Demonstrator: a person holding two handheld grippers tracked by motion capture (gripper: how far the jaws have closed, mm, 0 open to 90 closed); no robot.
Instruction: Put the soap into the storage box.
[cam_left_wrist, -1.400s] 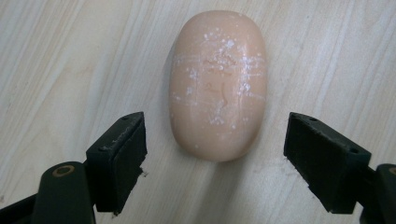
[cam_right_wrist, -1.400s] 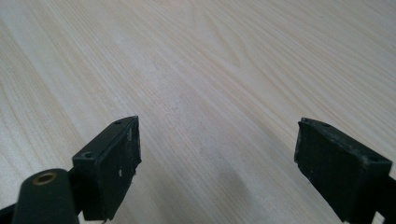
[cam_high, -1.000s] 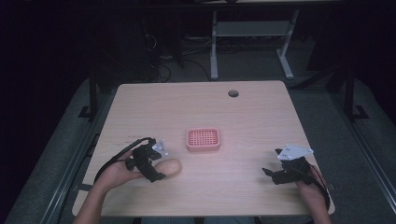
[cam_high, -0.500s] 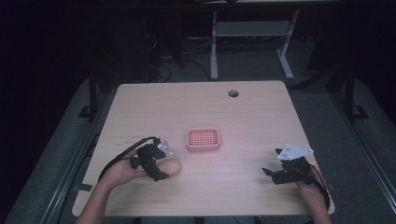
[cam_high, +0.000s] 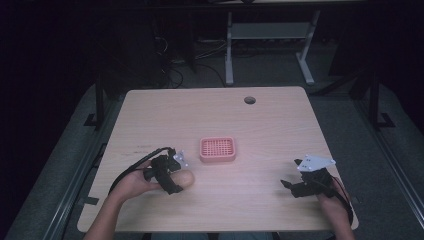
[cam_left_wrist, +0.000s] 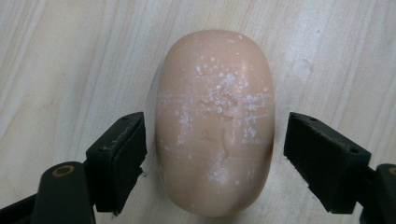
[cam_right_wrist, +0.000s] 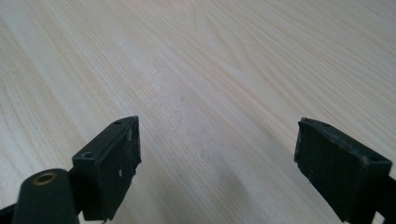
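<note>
The left gripper (cam_high: 172, 176) hung low over the near left part of the table (cam_high: 270, 120), its fingers (cam_left_wrist: 119, 158) spread wide to either side of a peach-coloured oval soap bar (cam_left_wrist: 215, 121) that lay flat on the wood. In the left gripper view a small gap showed between each finger and the bar's flanks, so nothing was gripped yet.

To do this grasp well, the fingers probably needed to close evenly across the bar's narrow width, near its middle, and gently: the rounded, smooth sides looked likely to squirt out under a hard or lopsided pinch.

The right gripper (cam_high: 300, 186) rested at the near right, well apart from the soap, its fingers (cam_right_wrist: 112, 163) also wide with only bare table between them.

Farther in, near the table's centre and beyond the bar, sat a pink slotted soap dish (cam_high: 217, 149), empty as far as the high view showed, and the likely place for the bar.
</note>
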